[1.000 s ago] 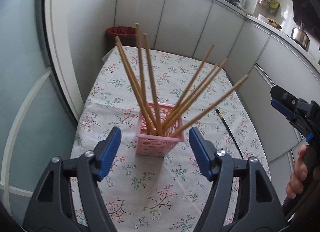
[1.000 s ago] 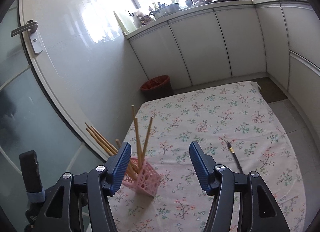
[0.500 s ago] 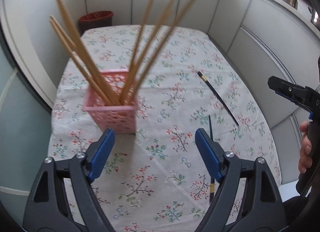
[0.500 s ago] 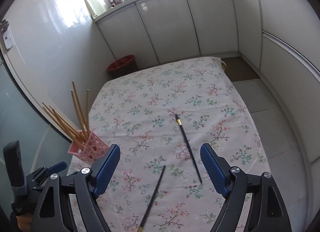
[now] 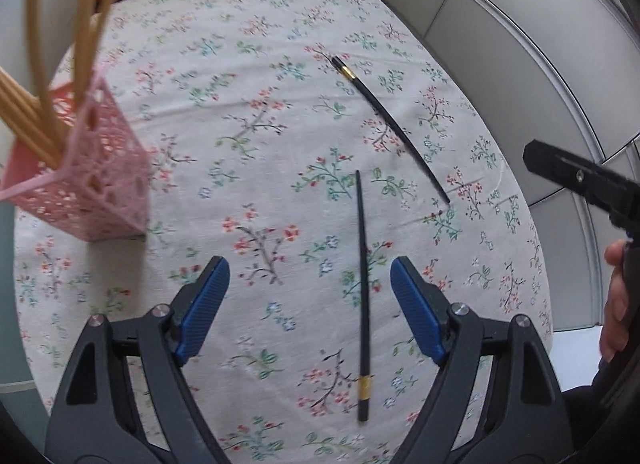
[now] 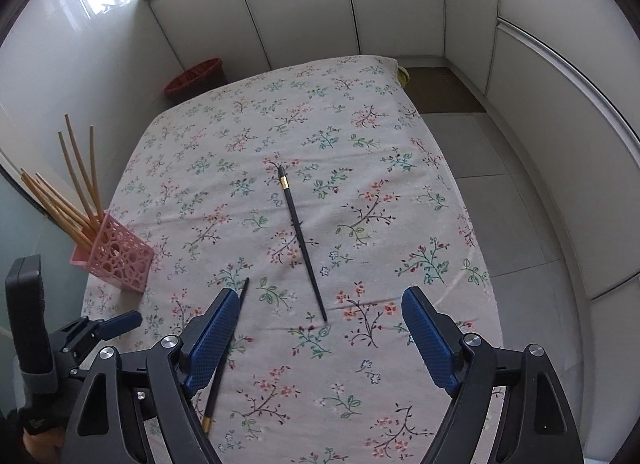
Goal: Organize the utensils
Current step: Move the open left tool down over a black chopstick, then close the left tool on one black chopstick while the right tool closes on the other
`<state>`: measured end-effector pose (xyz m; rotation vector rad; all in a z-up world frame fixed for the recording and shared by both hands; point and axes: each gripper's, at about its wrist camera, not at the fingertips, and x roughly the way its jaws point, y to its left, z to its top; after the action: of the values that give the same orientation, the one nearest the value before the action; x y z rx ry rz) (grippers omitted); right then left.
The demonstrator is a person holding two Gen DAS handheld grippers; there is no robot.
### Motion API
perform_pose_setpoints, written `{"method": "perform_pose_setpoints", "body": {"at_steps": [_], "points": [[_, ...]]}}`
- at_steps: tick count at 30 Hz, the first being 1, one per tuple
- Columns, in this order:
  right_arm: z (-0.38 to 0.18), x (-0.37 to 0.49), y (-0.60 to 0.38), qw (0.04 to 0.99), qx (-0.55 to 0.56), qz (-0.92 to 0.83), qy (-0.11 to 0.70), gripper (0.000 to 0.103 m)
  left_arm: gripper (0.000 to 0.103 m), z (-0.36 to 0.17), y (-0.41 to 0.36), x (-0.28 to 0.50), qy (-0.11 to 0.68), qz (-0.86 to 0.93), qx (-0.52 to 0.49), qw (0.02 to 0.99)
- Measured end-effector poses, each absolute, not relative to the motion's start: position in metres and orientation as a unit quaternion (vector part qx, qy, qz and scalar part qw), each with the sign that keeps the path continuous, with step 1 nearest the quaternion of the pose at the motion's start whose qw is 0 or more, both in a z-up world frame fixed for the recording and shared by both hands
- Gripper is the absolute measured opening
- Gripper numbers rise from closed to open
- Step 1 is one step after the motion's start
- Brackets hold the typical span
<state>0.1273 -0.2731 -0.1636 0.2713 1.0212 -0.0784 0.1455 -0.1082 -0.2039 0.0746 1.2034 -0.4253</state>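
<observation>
Both views swung down from pink basket (image 5: 86, 180) onto desk (image 5: 248, 64); jaws just widened, nothing between. Left claw (image 5: 310, 306) wide, near black chopstick (image 5: 362, 284) lying lengthwise just inside right pad. Right claw (image 6: 320, 338) wide, far chopstick (image 6: 302, 242) ahead, tip toward it.

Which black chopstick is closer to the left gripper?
The black chopstick with its gold band toward the camera: it lies in line between the open left gripper fingers. The other black chopstick lies farther up the tablecloth, gold band pointing away.
</observation>
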Motion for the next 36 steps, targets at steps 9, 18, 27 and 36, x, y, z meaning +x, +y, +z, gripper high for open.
{"method": "perform_pose_setpoints", "body": {"at_steps": [9, 18, 27, 36], "points": [[-0.179, 0.133, -0.288, 0.852, 0.134, -0.051, 0.504, 0.085, 0.049, -0.227, -0.133, 0.178, 0.589, -0.208, -0.022, 0.781], [-0.194, 0.14, -0.299, 0.841, 0.134, -0.059, 0.521, 0.085, 0.019, -0.242, -0.158, 0.191, 0.588, -0.206, -0.001, 0.782], [-0.21, 0.149, -0.3, 0.827, 0.133, -0.061, 0.543, 0.085, 0.005, -0.246, -0.187, 0.189, 0.569, -0.186, 0.088, 0.796], [-0.227, 0.158, -0.285, 0.814, 0.11, -0.049, 0.568, 0.085, 0.004, -0.22, -0.165, 0.184, 0.543, -0.192, 0.056, 0.815]]}}
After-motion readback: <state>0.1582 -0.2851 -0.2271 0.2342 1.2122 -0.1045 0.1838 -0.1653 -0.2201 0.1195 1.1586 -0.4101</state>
